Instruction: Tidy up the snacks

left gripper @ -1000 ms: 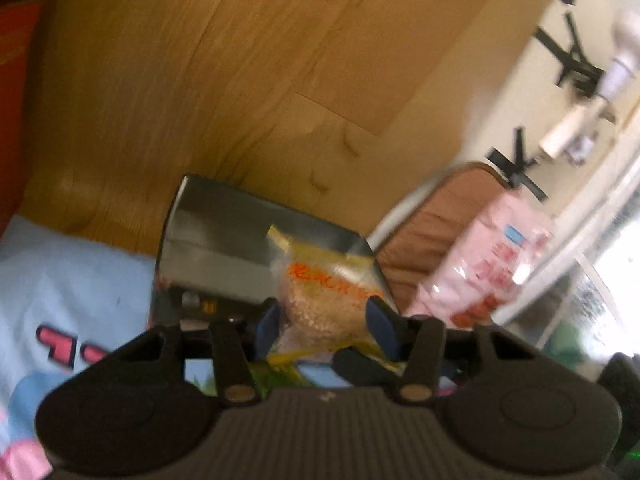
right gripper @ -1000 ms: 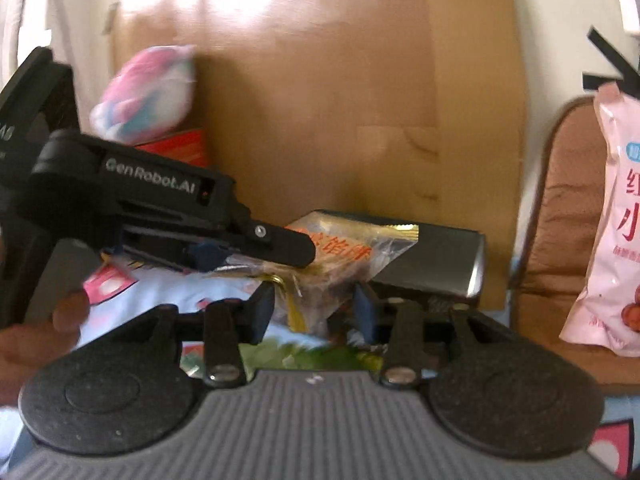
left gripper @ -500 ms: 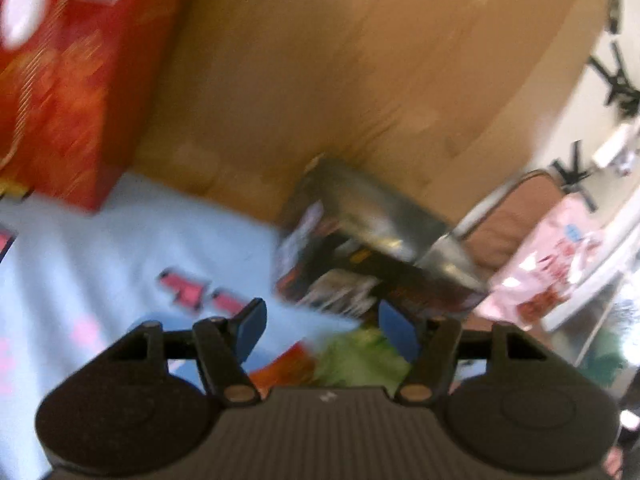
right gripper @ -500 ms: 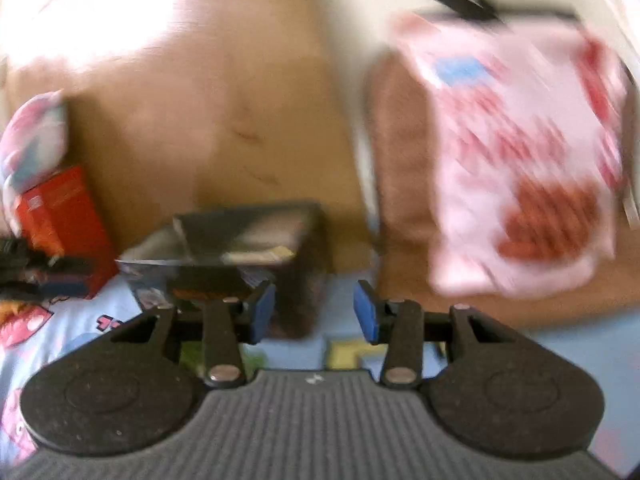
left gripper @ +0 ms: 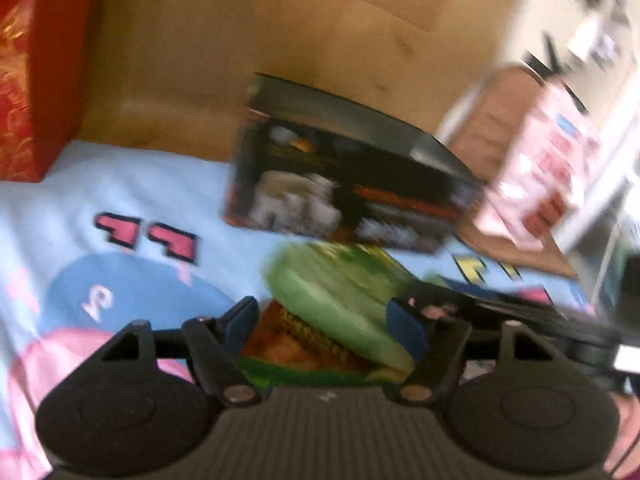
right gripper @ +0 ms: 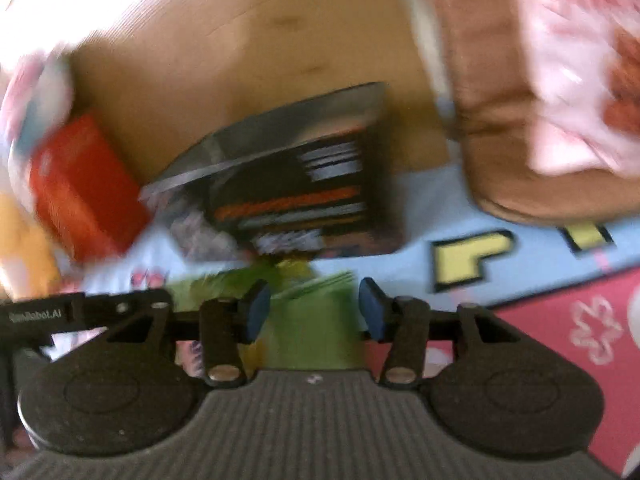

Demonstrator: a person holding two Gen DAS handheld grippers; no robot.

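Observation:
A dark open box (left gripper: 352, 184) stands on the light blue patterned mat (left gripper: 120, 200) against the wooden wall; it also shows in the right wrist view (right gripper: 296, 184). In front of it lies a pile of green and orange snack packets (left gripper: 340, 308), also in the right wrist view (right gripper: 312, 312). My left gripper (left gripper: 324, 328) is open just above the pile, holding nothing. My right gripper (right gripper: 310, 310) is open over the green packets, holding nothing. The other gripper's arm (right gripper: 80, 312) reaches in from the left. Both views are motion-blurred.
A red box (left gripper: 36, 72) stands at the left by the wall, also in the right wrist view (right gripper: 80, 188). A pink snack bag (left gripper: 548, 168) leans on a brown cushion (right gripper: 500, 120) at the right. A pink mat part (right gripper: 560, 340) lies at the right front.
A second ago both grippers held a clear yellow snack packet over the dark box. Now both are open and empty, drawn back low over the green packets in front of the box.

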